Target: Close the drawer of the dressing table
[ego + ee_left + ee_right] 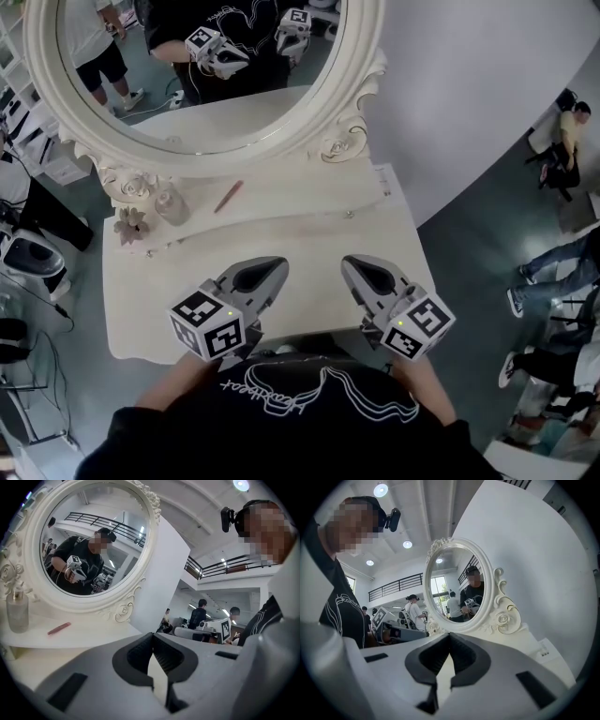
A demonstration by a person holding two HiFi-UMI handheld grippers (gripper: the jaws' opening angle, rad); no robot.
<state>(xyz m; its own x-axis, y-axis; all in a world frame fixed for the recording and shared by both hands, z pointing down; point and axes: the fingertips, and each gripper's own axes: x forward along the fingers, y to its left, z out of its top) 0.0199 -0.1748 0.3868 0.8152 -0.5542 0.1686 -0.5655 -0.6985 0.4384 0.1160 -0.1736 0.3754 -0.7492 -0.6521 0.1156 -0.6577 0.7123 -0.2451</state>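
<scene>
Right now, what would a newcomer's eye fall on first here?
The oval mirror in its ornate white frame fills the top of the head view, reflecting the person and both grippers. Below it, the left gripper and right gripper hover side by side over the dressing table, jaws shut and empty.

The left gripper (274, 270) and right gripper (353, 267) point forward side by side, tips angled slightly inward, jaws closed tip to tip, nothing between them.

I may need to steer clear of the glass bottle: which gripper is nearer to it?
Left. The left gripper sits below and right of the glass bottle in the head view; the right gripper is farther right, beyond the left one.
</scene>
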